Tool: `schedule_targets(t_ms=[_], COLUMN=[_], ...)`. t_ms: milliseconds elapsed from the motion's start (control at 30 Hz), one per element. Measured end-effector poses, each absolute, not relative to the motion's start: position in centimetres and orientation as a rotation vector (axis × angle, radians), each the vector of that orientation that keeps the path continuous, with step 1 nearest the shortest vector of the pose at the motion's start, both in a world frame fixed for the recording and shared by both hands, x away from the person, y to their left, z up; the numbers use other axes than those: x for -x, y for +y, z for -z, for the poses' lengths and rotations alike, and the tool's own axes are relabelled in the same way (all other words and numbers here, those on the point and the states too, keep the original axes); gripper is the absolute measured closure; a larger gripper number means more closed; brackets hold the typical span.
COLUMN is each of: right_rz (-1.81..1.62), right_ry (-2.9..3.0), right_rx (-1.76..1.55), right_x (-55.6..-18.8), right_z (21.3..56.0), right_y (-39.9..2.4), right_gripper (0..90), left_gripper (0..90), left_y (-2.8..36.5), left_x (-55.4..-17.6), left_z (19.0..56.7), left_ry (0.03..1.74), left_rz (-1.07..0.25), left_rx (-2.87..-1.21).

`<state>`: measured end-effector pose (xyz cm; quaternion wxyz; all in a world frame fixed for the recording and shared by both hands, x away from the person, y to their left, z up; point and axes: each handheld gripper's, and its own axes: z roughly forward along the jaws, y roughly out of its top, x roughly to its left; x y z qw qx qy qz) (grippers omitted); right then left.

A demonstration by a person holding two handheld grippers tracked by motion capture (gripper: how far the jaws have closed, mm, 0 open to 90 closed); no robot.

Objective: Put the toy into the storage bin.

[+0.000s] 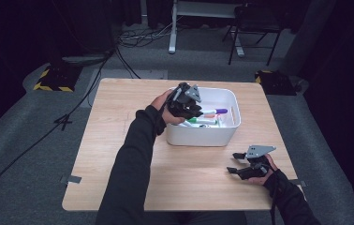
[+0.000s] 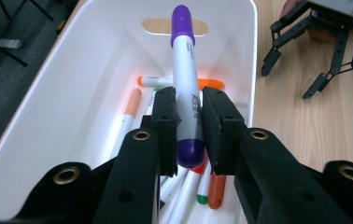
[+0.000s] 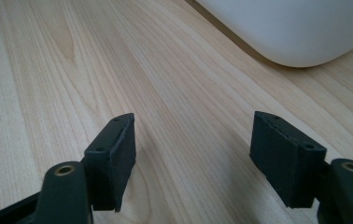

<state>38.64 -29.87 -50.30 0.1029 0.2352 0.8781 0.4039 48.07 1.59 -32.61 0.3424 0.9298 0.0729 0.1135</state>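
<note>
While the left gripper holds the purple marker above the white bin, its long axis points along the jaws toward the bin's far wall; the right gripper, standing wide with nothing between its jaws, rests on the worktop beside the bin

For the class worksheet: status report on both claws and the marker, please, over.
Left claw shut on purple marker, held above white bin. Right claw open, nothing between jaws, over table. Other markers lie below in bin.

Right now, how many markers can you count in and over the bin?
At least 5: the purple marker clamped in the left tongs over the white bin, and four lying inside: two orange-capped, one green-tipped, one red-capped. The tongs likely hide more.
</note>
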Motion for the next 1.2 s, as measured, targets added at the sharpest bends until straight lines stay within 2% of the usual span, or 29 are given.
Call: schedule_targets(t_ms=[433, 633, 1200], right_rz=[-1.191, -1.191, -1.191], right_ry=[2.591, 2.590, 2.593], right_rx=[-0.692, -0.692, -0.698], right_x=[-38.6, -38.6, -38.6], right_z=[50.3, 50.3, 50.3], right_y=[-29.9, -29.9, -29.9], right_gripper=[31.9, 31.9, 32.0], left_gripper=[75.7, 75.7, 75.3], left_y=[0.5, 1.0, 2.8], left_x=[-48.2, -48.3, -48.1], left_z=[33.8, 34.1, 33.6], left_ry=[0.167, 0.158, 0.165], left_rz=[-0.253, -0.194, -0.169], left_rx=[-2.484, -2.513, -2.526])
